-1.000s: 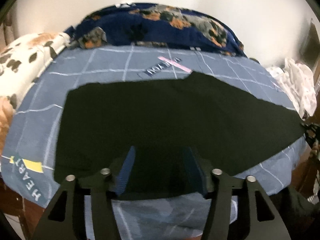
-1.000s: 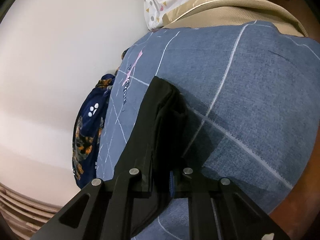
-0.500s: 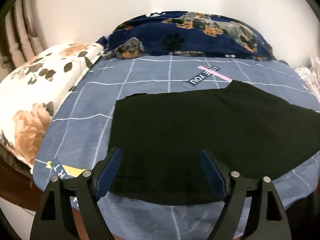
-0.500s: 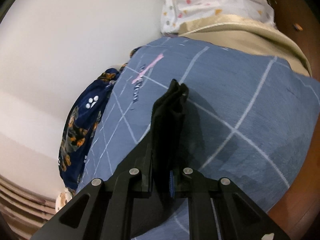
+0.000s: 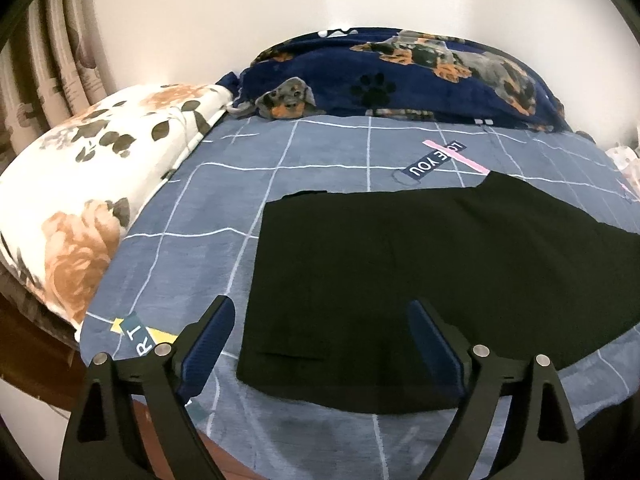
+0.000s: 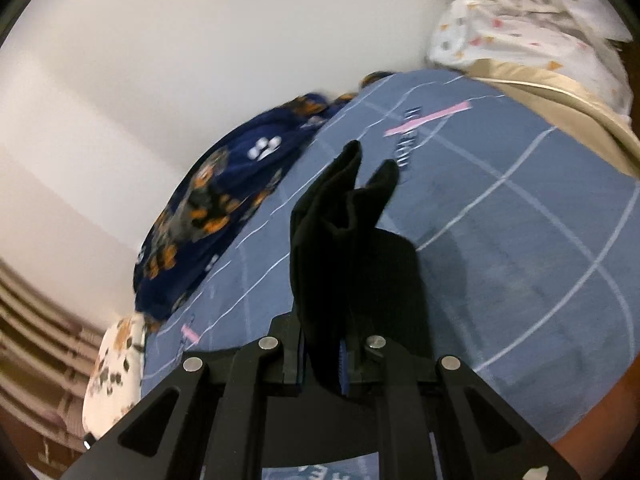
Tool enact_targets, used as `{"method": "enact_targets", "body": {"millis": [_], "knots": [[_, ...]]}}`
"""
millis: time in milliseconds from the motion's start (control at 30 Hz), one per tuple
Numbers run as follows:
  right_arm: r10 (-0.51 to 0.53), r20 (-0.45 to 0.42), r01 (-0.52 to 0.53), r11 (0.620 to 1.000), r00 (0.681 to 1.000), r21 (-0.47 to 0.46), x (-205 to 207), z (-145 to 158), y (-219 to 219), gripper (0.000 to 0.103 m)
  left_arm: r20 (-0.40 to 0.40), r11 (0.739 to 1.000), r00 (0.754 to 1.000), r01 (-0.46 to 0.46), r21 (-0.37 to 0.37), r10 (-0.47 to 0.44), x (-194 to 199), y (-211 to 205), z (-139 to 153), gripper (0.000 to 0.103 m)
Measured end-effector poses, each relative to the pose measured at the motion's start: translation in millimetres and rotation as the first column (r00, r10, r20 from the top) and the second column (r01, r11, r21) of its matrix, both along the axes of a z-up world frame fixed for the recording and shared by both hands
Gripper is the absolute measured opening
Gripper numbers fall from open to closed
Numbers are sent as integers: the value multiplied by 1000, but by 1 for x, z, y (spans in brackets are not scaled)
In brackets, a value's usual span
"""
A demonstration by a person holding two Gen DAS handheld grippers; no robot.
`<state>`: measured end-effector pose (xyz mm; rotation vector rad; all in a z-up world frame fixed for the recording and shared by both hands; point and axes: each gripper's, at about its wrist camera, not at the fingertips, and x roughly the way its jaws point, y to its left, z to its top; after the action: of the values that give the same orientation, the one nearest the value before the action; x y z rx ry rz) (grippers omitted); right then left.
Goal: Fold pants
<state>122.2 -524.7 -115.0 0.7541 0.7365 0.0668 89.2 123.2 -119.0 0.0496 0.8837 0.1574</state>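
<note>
On the blue checked bedsheet point(image 5: 320, 152) our flat black cotton pants point(image 5: 420, 272) lie beneath the left gripper point(image 5: 320, 344), its fingers just spread empty, while the right gripper point(image 6: 323, 354) pinches a raised end that could slip and spoil the fold.

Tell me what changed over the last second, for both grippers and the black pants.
The left gripper has just been opening and has let go of the black pants, whose near edge now lies flat on the blue bedsheet. The right gripper, clamped on the pants' other end, has lifted it off the sheet. The dog-print blanket and floral pillow stayed put.
</note>
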Motion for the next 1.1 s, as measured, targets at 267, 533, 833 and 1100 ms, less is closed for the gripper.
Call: {"method": "enact_targets", "body": {"millis": [267, 533, 833, 1100], "knots": [[130, -8, -130, 992, 992, -7, 12, -1, 64, 13, -17, 1000, 999, -30, 2, 30, 2, 7, -2, 90], [217, -24, -217, 976, 976, 6, 15, -10, 108, 13, -28, 999, 999, -42, 0, 42, 3, 12, -5, 91], [209, -35, -208, 978, 977, 35, 14, -20, 112, 13, -44, 998, 997, -61, -12, 60, 5, 18, -10, 91], [219, -38, -217, 975, 975, 44, 12, -27, 118, 13, -55, 998, 996, -69, -12, 68, 6, 20, -13, 91]]}}
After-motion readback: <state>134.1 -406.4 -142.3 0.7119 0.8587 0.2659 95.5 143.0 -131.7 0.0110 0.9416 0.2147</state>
